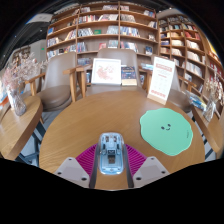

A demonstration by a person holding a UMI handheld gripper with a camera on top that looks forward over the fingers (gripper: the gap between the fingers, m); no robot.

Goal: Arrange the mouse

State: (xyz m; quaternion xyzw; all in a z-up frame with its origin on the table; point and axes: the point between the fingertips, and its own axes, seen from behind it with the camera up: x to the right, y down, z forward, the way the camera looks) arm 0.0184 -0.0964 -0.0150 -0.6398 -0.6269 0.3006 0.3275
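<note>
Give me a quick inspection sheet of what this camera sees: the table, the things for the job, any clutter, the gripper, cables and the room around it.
Surface: round wooden table, mostly bare.
Job's things: a grey-and-white mouse standing between the fingers; a green round mat lying apart from it, ahead and to the side.
Clutter: a standing sign and a white display card at the table's far edge.
Gripper: gripper with fingers either side of the mouse; whether the pads press on it cannot be told.
Cables: nothing seen.
Surroundings: bookshelves along the back wall, a chair beyond the table.
</note>
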